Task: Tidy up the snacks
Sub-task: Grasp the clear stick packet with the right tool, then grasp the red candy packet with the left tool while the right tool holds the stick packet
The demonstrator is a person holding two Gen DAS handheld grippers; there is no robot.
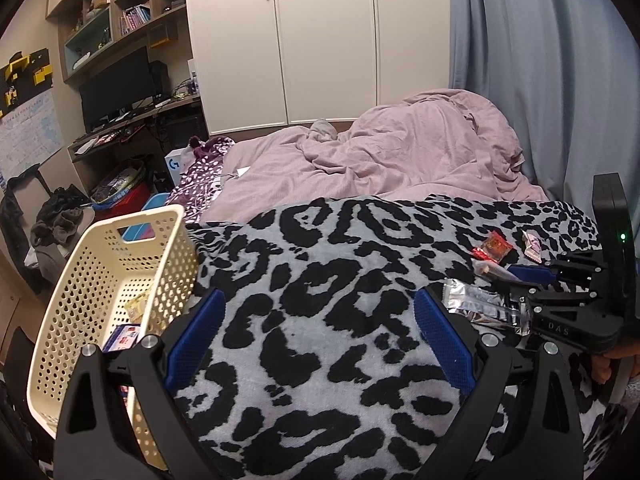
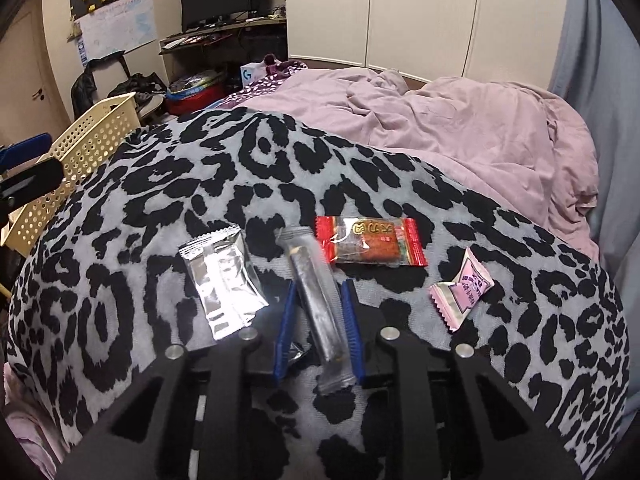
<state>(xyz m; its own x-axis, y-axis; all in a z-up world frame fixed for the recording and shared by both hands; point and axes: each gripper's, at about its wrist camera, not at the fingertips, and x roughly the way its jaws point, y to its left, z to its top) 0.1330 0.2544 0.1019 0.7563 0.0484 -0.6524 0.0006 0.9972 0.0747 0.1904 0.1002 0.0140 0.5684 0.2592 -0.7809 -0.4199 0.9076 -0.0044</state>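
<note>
While the left gripper (image 1: 320,332) hovers with fingers wide apart over the leopard-print blanket (image 1: 312,380), beside the cream basket (image 1: 80,280) holding a few packets, the right gripper (image 2: 320,300) is clamped on a clear stick packet (image 2: 316,300). Silver pouch (image 2: 224,280) just left; red snack (image 2: 370,246) beyond; pink candy (image 2: 464,290) to the right.

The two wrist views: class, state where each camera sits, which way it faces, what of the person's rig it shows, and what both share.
Left wrist: sits behind the open left gripper, faces across the leopard blanket with the cream basket at left; the right gripper shows too.
Right wrist: sits behind the right gripper, faces a clear stick packet between its fingers.
Shared: blanket, basket, silver packet, red packet.
</note>
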